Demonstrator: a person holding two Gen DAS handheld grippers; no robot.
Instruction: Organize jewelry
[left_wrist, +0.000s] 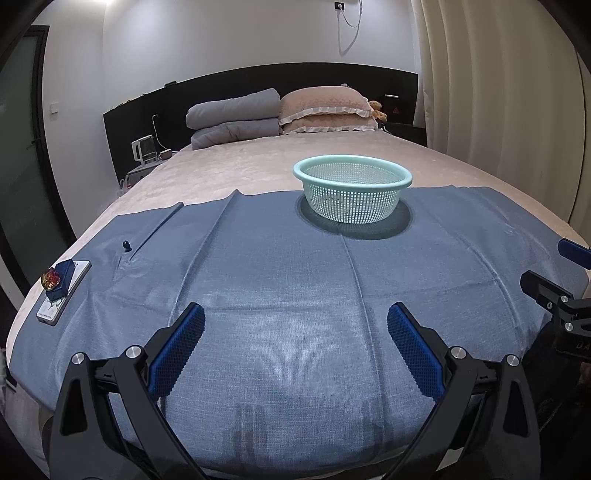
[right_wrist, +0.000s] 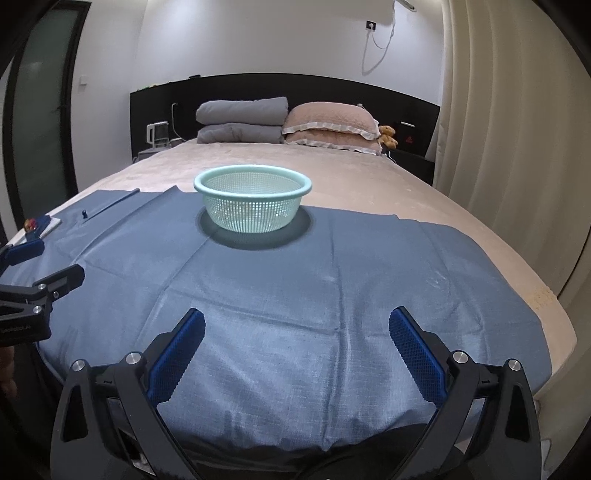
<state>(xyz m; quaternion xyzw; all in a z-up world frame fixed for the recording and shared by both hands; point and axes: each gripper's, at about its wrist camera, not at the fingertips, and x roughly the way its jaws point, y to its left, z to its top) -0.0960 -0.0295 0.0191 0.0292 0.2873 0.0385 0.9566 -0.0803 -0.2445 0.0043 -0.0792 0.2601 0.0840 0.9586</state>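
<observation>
A mint-green mesh basket (left_wrist: 352, 210) (right_wrist: 251, 218) stands on a blue cloth (left_wrist: 280, 266) (right_wrist: 332, 266) spread over the bed. At the cloth's left edge a small blue box (left_wrist: 61, 284) (right_wrist: 41, 220) with an amber and red jewel (left_wrist: 51, 277) on top rests on a flat white slab. A small dark blue piece (left_wrist: 126, 245) (right_wrist: 84, 213) lies near it. My left gripper (left_wrist: 295, 314) (right_wrist: 55, 262) hovers open over the near cloth with nothing between its fingers. My right gripper (right_wrist: 297, 317) (left_wrist: 552, 266) is open beside it, also empty. I cannot make out what lies inside the basket.
Folded grey quilts (left_wrist: 232, 118) and pink pillows (left_wrist: 325, 110) lie at the dark headboard. A kettle (left_wrist: 144, 149) stands on the left bedside stand. Curtains (right_wrist: 509, 110) hang on the right, and a dark door (left_wrist: 22, 147) is on the left.
</observation>
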